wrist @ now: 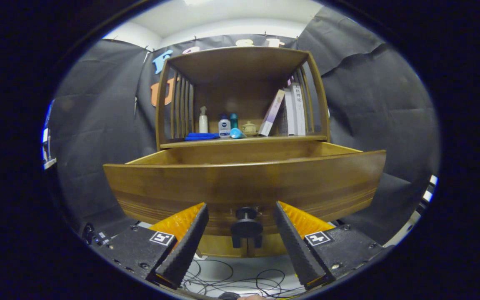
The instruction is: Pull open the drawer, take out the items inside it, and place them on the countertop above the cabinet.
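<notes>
Drawer pulled out; we see no contents from here. Gripper spread, fingers flanking knob, not pinching. Removal, tabletop placement remain.

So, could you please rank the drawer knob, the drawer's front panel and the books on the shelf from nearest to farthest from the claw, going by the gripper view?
1. Drawer knob: between the open claw's fingers, untouched.
2. Drawer front panel: right behind the knob, pulled out.
3. Books: far back on the shelf, at its right end.
</notes>
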Tool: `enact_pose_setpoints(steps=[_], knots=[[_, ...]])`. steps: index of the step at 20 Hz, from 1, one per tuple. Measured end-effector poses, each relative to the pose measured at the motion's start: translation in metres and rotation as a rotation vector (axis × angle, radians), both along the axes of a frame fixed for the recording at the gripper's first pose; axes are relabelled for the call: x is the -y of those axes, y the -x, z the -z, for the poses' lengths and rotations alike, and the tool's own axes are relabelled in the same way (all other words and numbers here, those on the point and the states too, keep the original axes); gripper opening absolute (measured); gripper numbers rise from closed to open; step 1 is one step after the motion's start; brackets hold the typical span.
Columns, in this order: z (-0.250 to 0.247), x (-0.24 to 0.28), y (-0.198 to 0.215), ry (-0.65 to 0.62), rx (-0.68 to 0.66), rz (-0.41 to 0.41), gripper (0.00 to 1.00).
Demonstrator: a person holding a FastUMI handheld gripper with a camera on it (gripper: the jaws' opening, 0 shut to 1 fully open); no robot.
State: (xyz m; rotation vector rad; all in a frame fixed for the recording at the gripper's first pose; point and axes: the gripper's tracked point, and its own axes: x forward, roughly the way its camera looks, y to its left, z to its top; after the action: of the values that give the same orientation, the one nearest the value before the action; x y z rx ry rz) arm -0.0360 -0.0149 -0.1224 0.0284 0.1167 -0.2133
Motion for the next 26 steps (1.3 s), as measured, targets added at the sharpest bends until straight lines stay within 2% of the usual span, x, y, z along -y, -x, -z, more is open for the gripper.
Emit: enact_pose_setpoints(steps=[9,14,26], knots=[[0.013,0.004,-0.016,0.024,-0.004,0.030,0.99],[0.008,0.006,-0.023,0.029,0.005,0.019,0.97],[0.000,0.015,-0.071,0.052,-0.010,0.016,0.96]])
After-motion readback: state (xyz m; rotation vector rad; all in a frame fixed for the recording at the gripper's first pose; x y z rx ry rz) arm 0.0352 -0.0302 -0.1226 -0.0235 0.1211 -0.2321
